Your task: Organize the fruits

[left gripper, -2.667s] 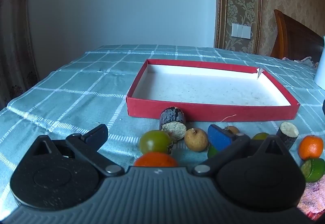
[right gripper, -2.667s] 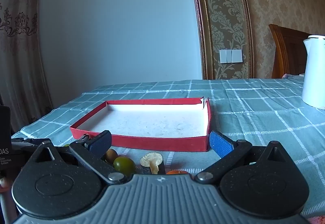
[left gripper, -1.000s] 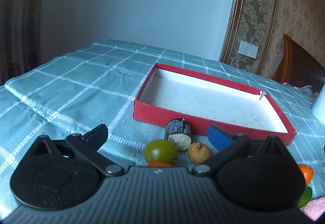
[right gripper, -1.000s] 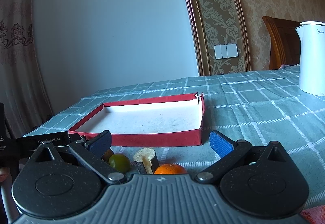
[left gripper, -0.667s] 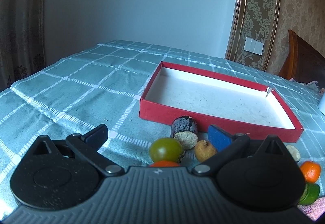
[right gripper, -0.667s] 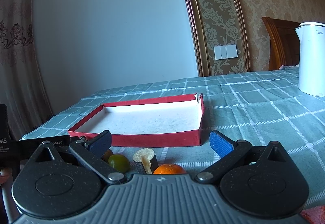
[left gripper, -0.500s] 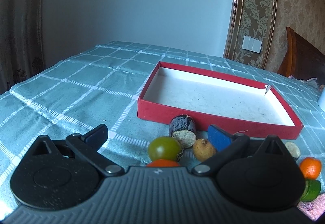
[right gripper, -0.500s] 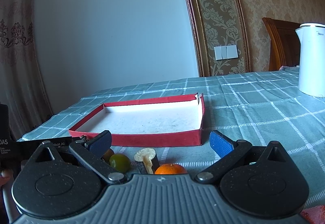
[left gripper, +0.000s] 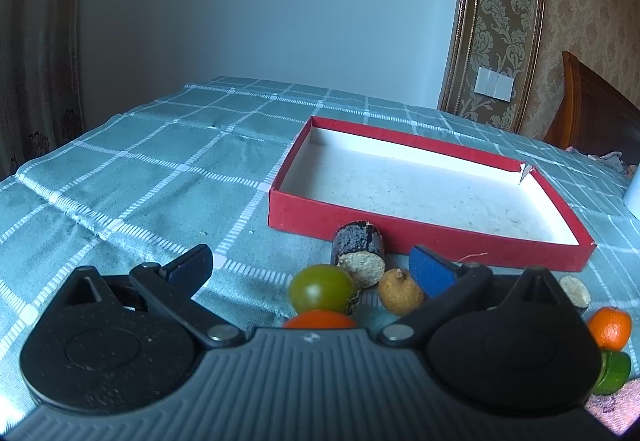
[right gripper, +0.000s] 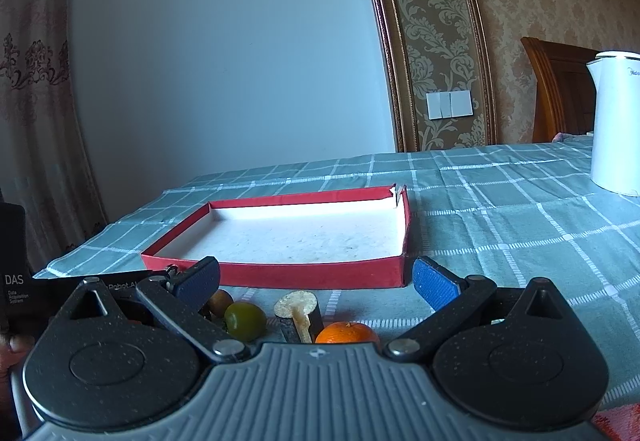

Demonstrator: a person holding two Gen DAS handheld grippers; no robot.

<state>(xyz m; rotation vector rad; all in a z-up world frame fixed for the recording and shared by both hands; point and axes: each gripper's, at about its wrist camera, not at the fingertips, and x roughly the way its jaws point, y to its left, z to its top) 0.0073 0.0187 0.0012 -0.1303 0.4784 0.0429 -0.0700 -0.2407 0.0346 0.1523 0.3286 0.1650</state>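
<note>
Both tools were spread wide and pinching nothing. The left tool [left gripper: 310, 265] sat low in its frame over the fruit row, with the green fruit [left gripper: 322, 288] dead centre between its pads, a red one [left gripper: 320, 320] half hidden under the tool's body and a brown one [left gripper: 400, 292] just right of it. The red box [left gripper: 420, 231] sat mid-frame right behind the row, nothing in it yet, on the checked surface [left gripper: 160, 177].

From the right tool [right gripper: 316, 281], an orange [right gripper: 347, 333] and a cut cane piece [right gripper: 298, 315] showed at bottom centre (the kettle [right gripper: 614, 121] was way off at the right edge, no bother).

My guess: the pick was just starting. I'd go straight down on the green fruit, close gently since round stuff rolls, and watch the right pad didn't nudge the brown one or the dark cane stub [left gripper: 358, 245] touching the box wall.
</note>
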